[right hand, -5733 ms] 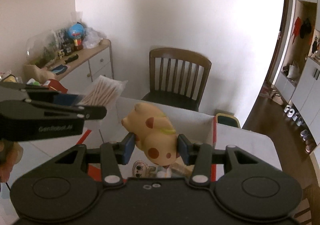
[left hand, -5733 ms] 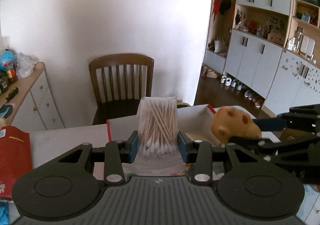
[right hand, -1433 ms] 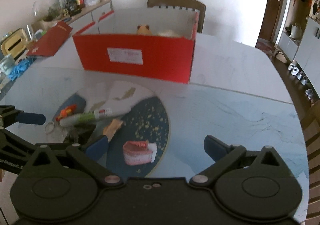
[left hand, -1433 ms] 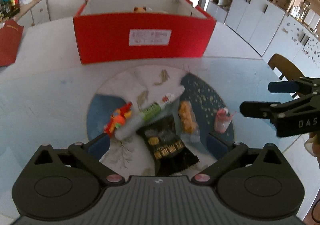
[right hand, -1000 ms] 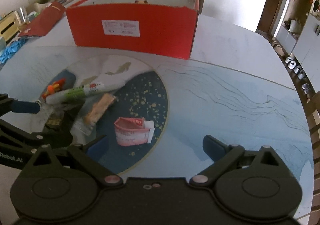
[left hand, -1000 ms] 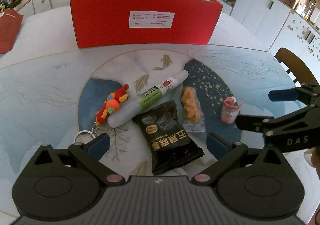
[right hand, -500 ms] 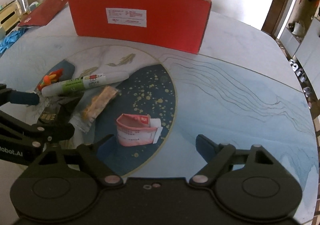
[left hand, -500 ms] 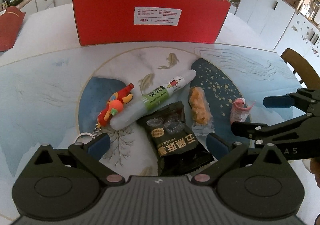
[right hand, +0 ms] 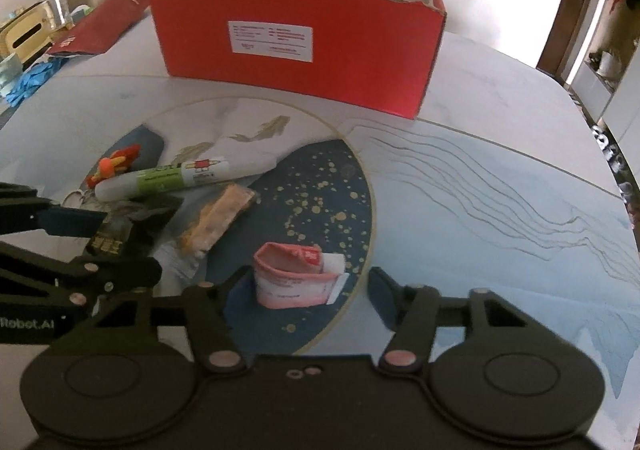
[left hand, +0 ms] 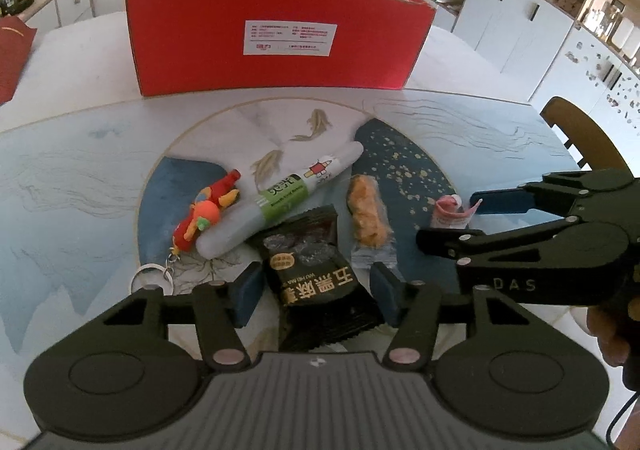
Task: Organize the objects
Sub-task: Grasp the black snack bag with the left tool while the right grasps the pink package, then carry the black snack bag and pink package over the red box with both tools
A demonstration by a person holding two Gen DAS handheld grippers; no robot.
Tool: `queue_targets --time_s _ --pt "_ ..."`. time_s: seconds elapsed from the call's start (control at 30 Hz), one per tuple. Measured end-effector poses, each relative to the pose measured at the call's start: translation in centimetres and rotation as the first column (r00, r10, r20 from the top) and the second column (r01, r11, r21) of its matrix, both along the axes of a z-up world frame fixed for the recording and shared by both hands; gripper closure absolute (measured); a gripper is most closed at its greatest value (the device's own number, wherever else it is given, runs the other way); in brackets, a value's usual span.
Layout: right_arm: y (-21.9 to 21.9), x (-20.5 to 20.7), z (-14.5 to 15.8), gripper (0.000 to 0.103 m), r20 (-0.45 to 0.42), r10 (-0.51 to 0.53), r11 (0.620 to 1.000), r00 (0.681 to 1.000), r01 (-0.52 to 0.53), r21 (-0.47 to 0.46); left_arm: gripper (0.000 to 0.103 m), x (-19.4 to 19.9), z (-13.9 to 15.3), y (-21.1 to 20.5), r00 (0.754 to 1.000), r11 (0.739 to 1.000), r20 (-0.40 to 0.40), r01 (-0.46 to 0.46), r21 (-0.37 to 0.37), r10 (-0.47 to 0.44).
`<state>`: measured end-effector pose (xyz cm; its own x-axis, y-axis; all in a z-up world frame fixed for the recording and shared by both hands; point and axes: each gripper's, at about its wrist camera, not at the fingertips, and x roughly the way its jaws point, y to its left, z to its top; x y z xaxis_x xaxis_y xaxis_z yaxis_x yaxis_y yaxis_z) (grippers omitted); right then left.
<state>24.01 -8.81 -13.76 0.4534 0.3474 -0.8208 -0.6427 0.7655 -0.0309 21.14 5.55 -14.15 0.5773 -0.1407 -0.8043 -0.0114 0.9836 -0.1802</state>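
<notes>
A black snack packet (left hand: 320,282) lies flat on the table between the fingers of my left gripper (left hand: 316,294). Its jaws are closing, with a small gap still showing beside each pad. A small pink packet (right hand: 296,278) stands between the fingers of my right gripper (right hand: 308,292). Those jaws are closing too, and the right pad is clear of the packet. In the left wrist view the right gripper (left hand: 448,222) straddles the pink packet (left hand: 450,212). The left gripper (right hand: 128,246) shows at the left edge of the right wrist view. The red open box (left hand: 280,46) stands behind.
On the round patterned mat lie a white tube with a green label (left hand: 280,198), a red and orange toy keychain (left hand: 204,214) and an orange snack in a clear wrapper (left hand: 368,214). A red bag (right hand: 100,30) and blue gloves (right hand: 32,78) lie at the far left. A chair (left hand: 580,130) stands at the right.
Both grippers' jaws have narrowed from wide open around their packets. Earlier each carried an item above the box, cotton swabs on the left and a toy on the right; both are gone from the jaws.
</notes>
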Motion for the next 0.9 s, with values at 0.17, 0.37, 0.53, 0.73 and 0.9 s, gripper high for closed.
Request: queue_targets --time_s 0.17,0.37,0.53,0.73,0.9 --pt "-0.2 -0.3 0.2 0.058 0.021 0.010 1.000 1.000 -0.010 -0.007 0.061 -0.1 0.4 0.0 1.000 1.000 0.010 0.019 -0.008 -0.019" --pt "-1.2 -0.9 1.4 0.058 0.029 -0.008 1.000 1.000 0.008 0.028 0.066 -0.4 1.0 0.2 0.999 0.999 0.019 0.027 -0.042 -0.026" --pt "-1.8 -2.0 2.7 0.058 0.029 -0.005 0.999 1.000 0.004 0.054 0.067 -1.0 2.1 0.2 0.999 0.997 0.039 0.028 -0.067 -0.025" --pt "-2.3 -2.8 4.8 0.058 0.037 -0.008 0.997 0.999 0.006 0.079 0.067 -1.8 3.7 0.6 0.998 0.994 0.063 0.018 -0.109 -0.011" --pt "-2.3 -3.1 7.0 0.058 0.059 -0.001 0.995 0.998 -0.005 0.100 0.067 -2.1 5.5 0.9 0.996 0.990 0.093 0.010 -0.138 0.003"
